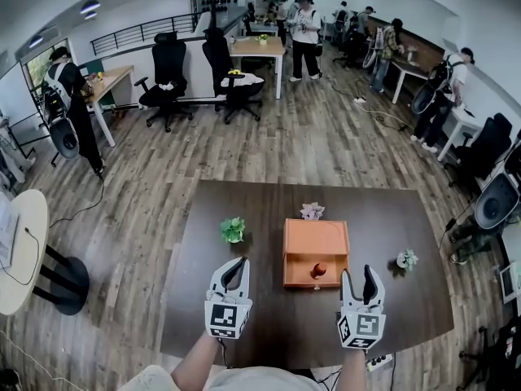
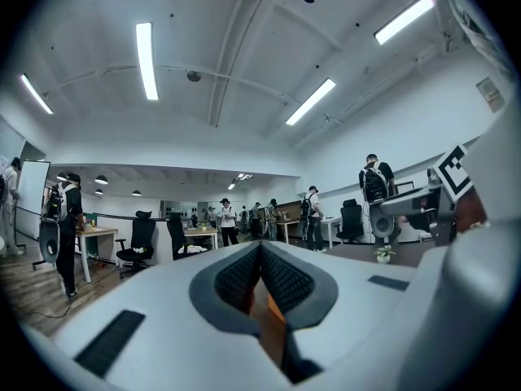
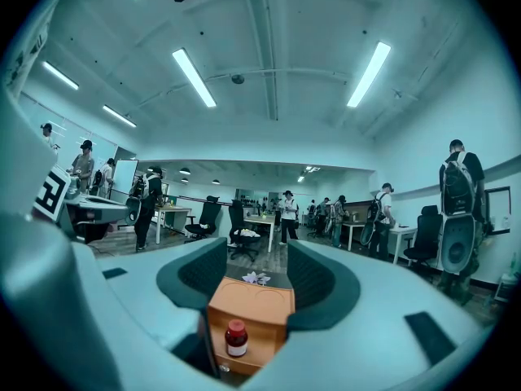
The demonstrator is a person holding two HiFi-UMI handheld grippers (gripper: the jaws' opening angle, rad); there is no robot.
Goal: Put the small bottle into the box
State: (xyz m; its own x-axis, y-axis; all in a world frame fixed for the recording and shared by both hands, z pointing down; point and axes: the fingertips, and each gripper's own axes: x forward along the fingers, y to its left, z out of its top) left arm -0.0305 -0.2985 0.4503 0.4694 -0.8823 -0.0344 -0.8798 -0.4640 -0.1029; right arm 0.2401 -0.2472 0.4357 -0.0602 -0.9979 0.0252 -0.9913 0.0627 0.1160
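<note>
The small bottle (image 1: 319,270) stands upright in the near, lower part of the orange box (image 1: 316,236) at the middle of a dark wooden table (image 1: 244,316). It is a squat, dark bottle with a red cap and a pale label band around its body; any print on that label is too small to read.

Your right gripper (image 1: 358,272) hangs just right of the box's near corner with its jaws spread wide and nothing gripped. Its own view looks between them at the bottle, which sits ahead of the pads and apart from them. Your left gripper (image 1: 240,262) hovers left of the box, its jaws brought together at the tips and empty. The only markings that can be made out are the black-and-white squares on each gripper's cube.

Bare tabletop lies between the left gripper and the box. A green plant (image 1: 233,230) sits beyond it on the left, a pale flower (image 1: 312,211) just past the box's far wall, and a small potted plant (image 1: 405,259) near the right gripper's outer side. The table's near edge runs just behind both grippers.
</note>
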